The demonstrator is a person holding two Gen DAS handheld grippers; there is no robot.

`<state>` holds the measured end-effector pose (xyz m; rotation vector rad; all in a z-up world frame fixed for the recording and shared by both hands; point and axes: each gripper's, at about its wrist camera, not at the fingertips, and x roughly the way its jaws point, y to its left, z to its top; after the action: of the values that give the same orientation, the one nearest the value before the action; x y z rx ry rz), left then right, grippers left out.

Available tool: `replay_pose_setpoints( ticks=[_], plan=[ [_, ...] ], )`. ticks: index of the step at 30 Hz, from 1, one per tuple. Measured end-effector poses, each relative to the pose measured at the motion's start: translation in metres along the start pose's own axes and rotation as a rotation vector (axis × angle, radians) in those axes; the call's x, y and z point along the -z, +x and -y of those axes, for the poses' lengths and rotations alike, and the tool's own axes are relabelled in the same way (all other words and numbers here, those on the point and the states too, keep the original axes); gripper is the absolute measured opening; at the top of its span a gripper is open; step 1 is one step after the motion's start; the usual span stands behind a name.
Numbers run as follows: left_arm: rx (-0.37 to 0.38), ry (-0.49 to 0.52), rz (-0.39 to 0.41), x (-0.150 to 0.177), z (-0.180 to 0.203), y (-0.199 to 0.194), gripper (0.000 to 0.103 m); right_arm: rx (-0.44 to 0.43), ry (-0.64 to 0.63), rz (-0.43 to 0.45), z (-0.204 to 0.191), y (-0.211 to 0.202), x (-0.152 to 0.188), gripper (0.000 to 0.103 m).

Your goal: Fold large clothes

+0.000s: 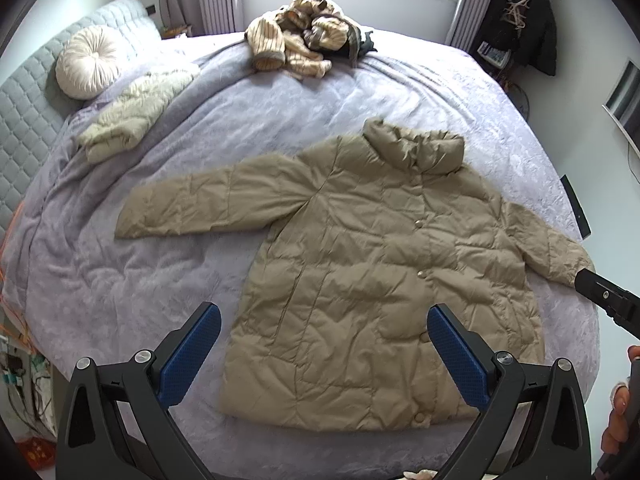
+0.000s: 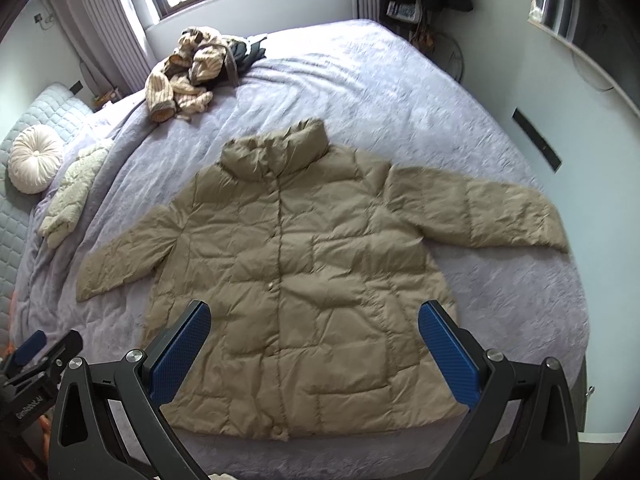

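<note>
A tan quilted puffer jacket (image 1: 360, 264) lies flat and buttoned on the bed, collar toward the window, both sleeves spread out; it also shows in the right wrist view (image 2: 296, 264). My left gripper (image 1: 324, 344) is open and empty, held above the jacket's hem at its left side. My right gripper (image 2: 314, 340) is open and empty, held above the hem near the middle. The right gripper's tip (image 1: 604, 296) shows by the jacket's right cuff in the left wrist view. The left gripper (image 2: 36, 356) shows at the lower left in the right wrist view.
The bed has a lavender cover (image 1: 256, 120). A heap of striped cream and dark clothes (image 1: 308, 36) lies at the far edge. A folded cream garment (image 1: 132, 116) and a round cushion (image 1: 86, 62) lie by the quilted headboard (image 1: 24, 112). Dark clothes hang at the back right (image 1: 520, 20).
</note>
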<state>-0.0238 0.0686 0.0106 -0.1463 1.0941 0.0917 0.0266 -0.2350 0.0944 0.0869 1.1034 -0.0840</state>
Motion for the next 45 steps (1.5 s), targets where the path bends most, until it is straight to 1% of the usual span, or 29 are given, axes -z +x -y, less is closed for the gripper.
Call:
replay_pose_setpoints(
  ticks=[1, 6, 9, 13, 18, 21, 22, 24, 27, 30, 33, 36, 38, 39, 40, 41, 42, 43, 45],
  plan=[
    [0.000, -0.008, -0.012, 0.001, -0.005, 0.005, 0.103, -0.004, -0.001, -0.016, -0.001, 0.008, -0.008, 0.103],
    [0.013, -0.061, -0.065, 0.004, -0.039, 0.034, 0.103, -0.006, -0.052, -0.084, -0.026, 0.027, -0.001, 0.103],
    [0.028, -0.099, -0.091, 0.003, -0.066, 0.058, 0.103, -0.030, -0.062, -0.141, -0.044, 0.047, 0.004, 0.103],
    [0.076, -0.149, -0.086, 0.000, -0.107, 0.094, 0.103, -0.055, -0.072, -0.186, -0.070, 0.077, 0.003, 0.103],
    [0.164, -0.273, -0.076, -0.008, -0.166, 0.156, 0.103, -0.139, -0.051, -0.258, -0.109, 0.122, 0.008, 0.103],
    [0.192, -0.342, -0.049, -0.017, -0.201, 0.196, 0.103, -0.177, -0.059, -0.257, -0.134, 0.145, 0.013, 0.103],
    [0.202, -0.369, -0.037, -0.022, -0.214, 0.212, 0.103, -0.189, -0.076, -0.271, -0.144, 0.153, 0.016, 0.103],
    [0.232, -0.435, -0.019, -0.029, -0.239, 0.242, 0.103, -0.217, -0.129, -0.329, -0.164, 0.173, 0.022, 0.103],
    [0.264, -0.532, -0.024, -0.037, -0.270, 0.281, 0.103, -0.213, -0.183, -0.350, -0.182, 0.193, 0.032, 0.103],
    [0.267, -0.604, -0.017, -0.046, -0.295, 0.308, 0.103, -0.226, -0.193, -0.368, -0.190, 0.214, 0.040, 0.103],
    [0.254, -0.656, 0.031, -0.057, -0.318, 0.319, 0.103, -0.243, -0.193, -0.353, -0.197, 0.229, 0.041, 0.103],
    [0.221, -0.696, 0.067, -0.068, -0.335, 0.327, 0.103, -0.252, -0.197, -0.325, -0.201, 0.236, 0.034, 0.103],
    [0.174, -0.713, 0.092, -0.075, -0.345, 0.331, 0.102, -0.248, -0.199, -0.308, -0.204, 0.244, 0.029, 0.103],
    [0.145, -0.715, 0.102, -0.078, -0.347, 0.331, 0.083, -0.248, -0.201, -0.298, -0.206, 0.247, 0.025, 0.103],
    [0.121, -0.713, 0.103, -0.082, -0.350, 0.333, 0.048, -0.251, -0.202, -0.287, -0.208, 0.250, 0.020, 0.103],
    [0.139, -0.703, 0.094, -0.086, -0.354, 0.337, 0.026, -0.256, -0.202, -0.278, -0.210, 0.253, 0.016, 0.103],
    [0.187, -0.704, 0.092, -0.086, -0.357, 0.338, 0.005, -0.261, -0.202, -0.267, -0.213, 0.256, 0.011, 0.103],
    [0.215, -0.715, 0.100, -0.088, -0.360, 0.337, 0.005, -0.268, -0.199, -0.256, -0.216, 0.259, 0.006, 0.103],
    [0.203, -0.670, 0.140, -0.095, -0.360, 0.323, 0.005, -0.284, -0.188, -0.237, -0.224, 0.267, -0.005, 0.103]
  ],
)
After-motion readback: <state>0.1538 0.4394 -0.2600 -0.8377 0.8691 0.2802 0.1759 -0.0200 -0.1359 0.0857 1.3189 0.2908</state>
